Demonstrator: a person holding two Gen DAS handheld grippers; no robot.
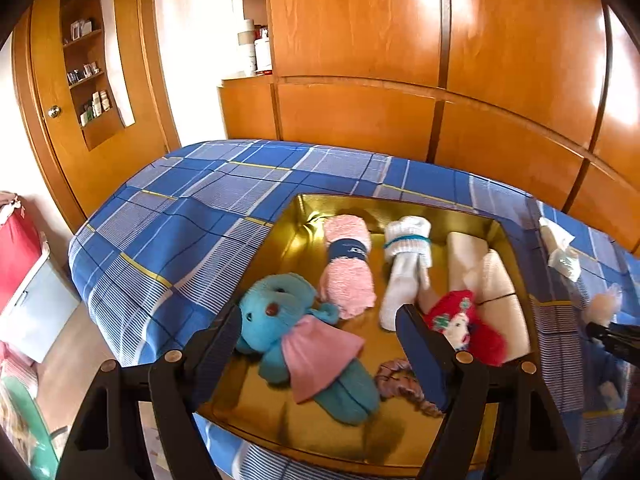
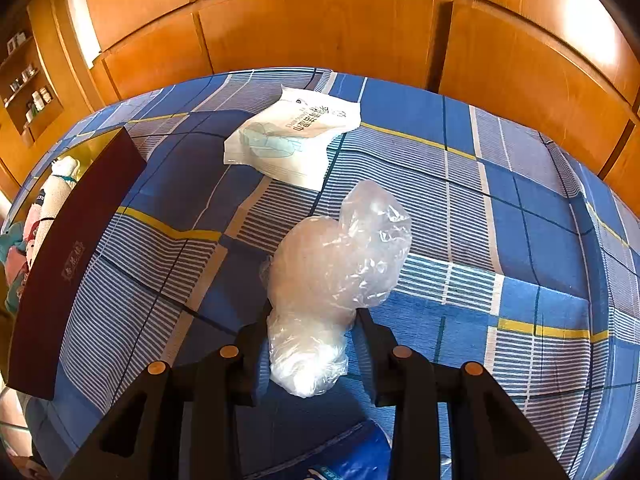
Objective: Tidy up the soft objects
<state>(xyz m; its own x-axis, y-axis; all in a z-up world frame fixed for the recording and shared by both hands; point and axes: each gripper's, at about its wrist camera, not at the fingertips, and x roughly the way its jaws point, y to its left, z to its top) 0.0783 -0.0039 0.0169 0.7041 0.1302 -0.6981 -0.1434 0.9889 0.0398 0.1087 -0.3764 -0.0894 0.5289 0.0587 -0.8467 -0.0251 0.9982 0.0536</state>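
Observation:
A gold-lined box [image 1: 248,400] lies on the blue plaid bed [image 1: 192,208]. In it are a blue stuffed toy in a pink dress [image 1: 296,336], a pink rolled towel [image 1: 348,268], rolled white socks [image 1: 404,264], a red doll [image 1: 460,320], beige pads [image 1: 496,280] and a scrunchie [image 1: 400,384]. My left gripper [image 1: 320,348] is open above the blue toy. My right gripper [image 2: 312,344] is shut on a clear plastic bag of soft white stuff [image 2: 336,264] over the bed. The bag also shows at the right edge of the left wrist view [image 1: 604,306].
A white tissue pack [image 2: 292,136] lies on the bed beyond the bag. The box's dark outer wall [image 2: 72,256] is to the left in the right wrist view. Wooden wardrobes [image 1: 400,40] stand behind the bed. A wooden door [image 1: 60,140] and floor are on the left.

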